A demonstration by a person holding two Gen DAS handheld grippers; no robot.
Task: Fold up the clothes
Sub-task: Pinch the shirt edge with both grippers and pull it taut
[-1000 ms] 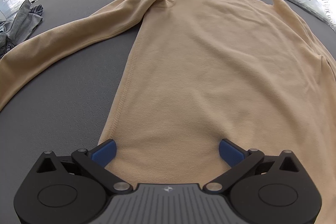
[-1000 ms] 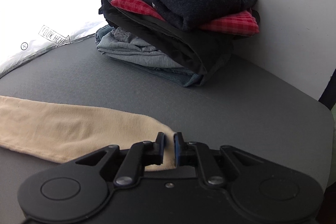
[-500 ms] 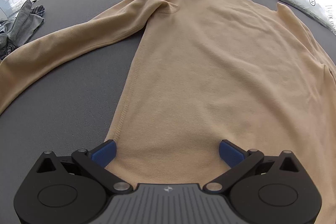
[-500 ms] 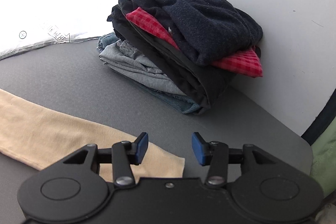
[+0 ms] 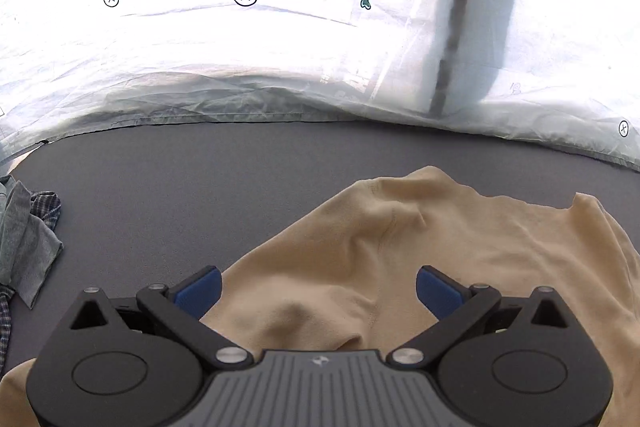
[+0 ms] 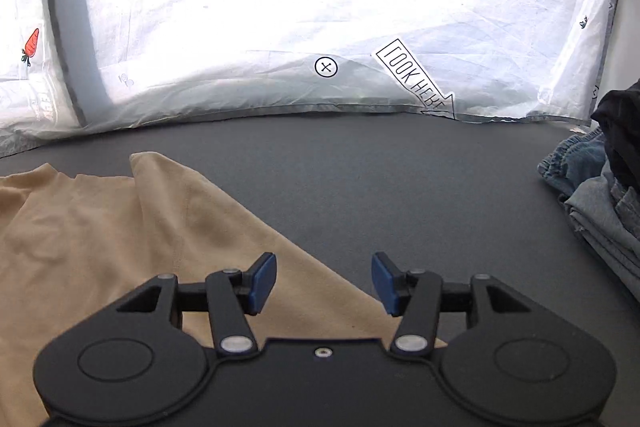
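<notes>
Two open grippers over one tan shirt spread on the grey table.

In the left wrist view the left gripper is spread wide with nothing in it, above the sleeve seam near the shoulder; a checked and grey garment lies at the table's left edge. To fold well, pinch one layer at the seam, lift it clear and keep the edge straight. In the right wrist view the right gripper is likewise released, over the shirt's slanting edge, with a folded stack to the right, cut off by the frame. The hem and cuffs are hidden under the grippers, and the collar is perhaps the raised point at the far edge.
</notes>
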